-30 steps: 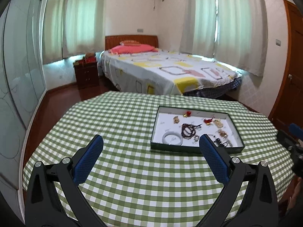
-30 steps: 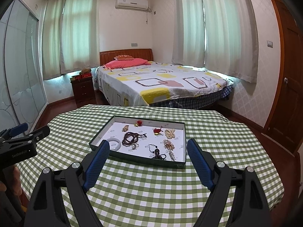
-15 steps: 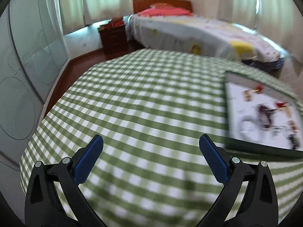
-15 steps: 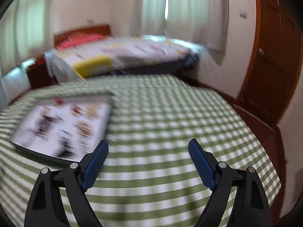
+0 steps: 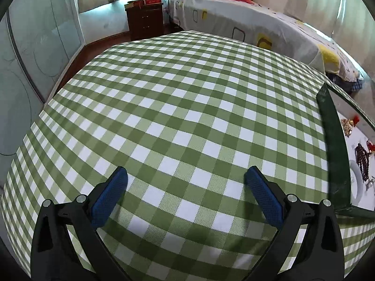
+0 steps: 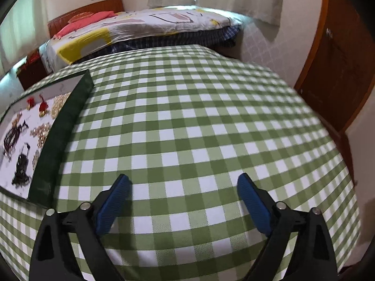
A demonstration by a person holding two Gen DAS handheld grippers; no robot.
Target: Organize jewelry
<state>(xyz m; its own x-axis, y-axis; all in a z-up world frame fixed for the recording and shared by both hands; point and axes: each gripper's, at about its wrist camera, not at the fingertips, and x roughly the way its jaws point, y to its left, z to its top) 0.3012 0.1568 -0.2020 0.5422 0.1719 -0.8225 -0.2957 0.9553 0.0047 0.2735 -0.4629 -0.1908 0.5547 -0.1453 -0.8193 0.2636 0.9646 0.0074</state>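
A dark green tray (image 5: 332, 145) with a white floor holds several pieces of jewelry: a dark bead bracelet (image 5: 362, 159), a white bangle (image 5: 357, 185) and red and gold pieces. In the left wrist view it lies at the far right edge. In the right wrist view the tray (image 6: 63, 126) lies at the far left, with gold pieces (image 6: 42, 131) and a black piece (image 6: 22, 166) inside. My left gripper (image 5: 185, 182) is open and empty, low over the checked cloth left of the tray. My right gripper (image 6: 184, 187) is open and empty, low over the cloth right of the tray.
The round table has a green-and-white checked cloth (image 5: 187, 107). A bed (image 5: 257, 25) and a dark nightstand (image 5: 145, 21) stand beyond it. A wooden door (image 6: 335, 70) is at the right. Glass wardrobe panels (image 5: 28, 58) are at the left.
Both grippers have dropped close to the cloth and swung apart, the left one leftward and the right one rightward. The tray has slid from the middle to the edge of each view.
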